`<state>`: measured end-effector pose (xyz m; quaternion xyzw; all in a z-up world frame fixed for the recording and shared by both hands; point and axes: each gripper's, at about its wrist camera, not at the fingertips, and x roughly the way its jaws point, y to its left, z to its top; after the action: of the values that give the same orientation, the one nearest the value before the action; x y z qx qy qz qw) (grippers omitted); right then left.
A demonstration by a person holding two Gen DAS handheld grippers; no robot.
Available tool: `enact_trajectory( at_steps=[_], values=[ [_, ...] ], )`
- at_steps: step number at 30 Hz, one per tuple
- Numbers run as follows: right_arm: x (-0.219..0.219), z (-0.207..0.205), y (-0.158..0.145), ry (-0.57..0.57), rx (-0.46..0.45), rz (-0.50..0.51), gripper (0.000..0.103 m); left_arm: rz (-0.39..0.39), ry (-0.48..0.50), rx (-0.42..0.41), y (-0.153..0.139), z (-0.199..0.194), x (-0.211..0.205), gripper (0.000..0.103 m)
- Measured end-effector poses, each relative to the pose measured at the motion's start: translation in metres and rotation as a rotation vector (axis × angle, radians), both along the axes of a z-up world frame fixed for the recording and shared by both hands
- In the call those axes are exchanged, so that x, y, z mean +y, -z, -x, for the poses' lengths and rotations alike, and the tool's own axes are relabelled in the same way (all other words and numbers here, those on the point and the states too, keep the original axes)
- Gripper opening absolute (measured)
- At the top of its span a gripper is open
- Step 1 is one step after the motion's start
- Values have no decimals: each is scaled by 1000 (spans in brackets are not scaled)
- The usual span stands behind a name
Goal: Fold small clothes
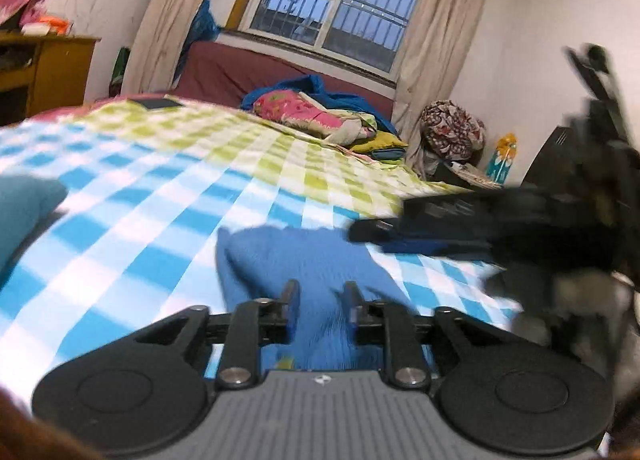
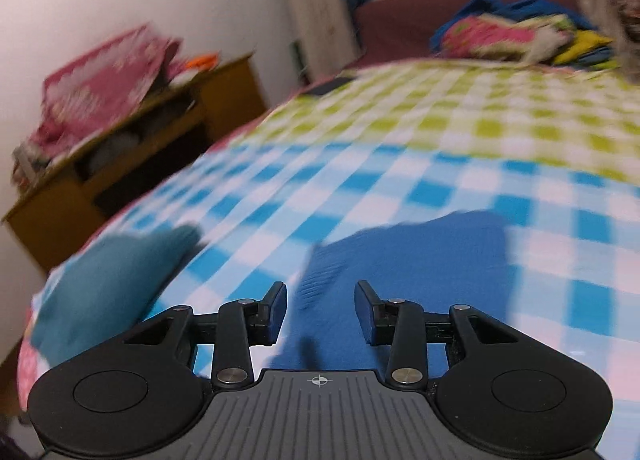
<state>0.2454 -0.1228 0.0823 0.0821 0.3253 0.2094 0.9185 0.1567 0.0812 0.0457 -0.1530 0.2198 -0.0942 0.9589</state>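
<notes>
A blue garment (image 1: 280,260) lies flattened on the checked bed sheet (image 1: 160,188). My left gripper (image 1: 322,296) hovers low over its near part, jaws a little apart, blue cloth showing in the gap with no pinch visible. From the right, my right gripper (image 1: 384,228) reaches in, blurred, over the garment's far right edge. In the right wrist view the blue garment (image 2: 420,260) lies below my right gripper (image 2: 321,300), whose jaws stand open with nothing held. A teal garment (image 2: 108,284) rests at the bed's left edge, also in the left wrist view as teal cloth (image 1: 24,212).
A pile of pink, blue and yellow clothes (image 1: 320,116) lies at the bed's far end below the window. A wooden cabinet (image 2: 120,164) stands left of the bed. A dark flat object (image 1: 154,103) lies on the far left corner. A patterned bundle (image 1: 452,132) stands at the right.
</notes>
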Motion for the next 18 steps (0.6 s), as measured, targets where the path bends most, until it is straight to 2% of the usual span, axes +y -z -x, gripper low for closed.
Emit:
enact_trajectory(
  at_steps=[2,4,8,10,11,13,15,18],
  values=[
    [-22,-1,3,60,-3,-7,47,2,-24,12,5,-17,-4,34],
    [-40,-4,15,117,24,-6,48,6,-49,55,15,-39,-3,34],
    [-54,-16,44,134,112,-24,51,-27,-91,151,41,-65,4,34],
    [-58,-17,59,126,152,-59,58,14,-89,207,56,-63,16,40],
    [-59,-18,65,126,162,-76,62,25,-93,205,60,-56,20,41],
    [-60,-19,77,124,188,-115,66,26,-87,206,63,-50,20,41],
    [-62,-20,88,127,218,-176,67,24,-82,211,63,-50,20,41],
    [-60,-18,94,139,214,-214,67,23,-61,222,63,-54,19,42]
  ],
)
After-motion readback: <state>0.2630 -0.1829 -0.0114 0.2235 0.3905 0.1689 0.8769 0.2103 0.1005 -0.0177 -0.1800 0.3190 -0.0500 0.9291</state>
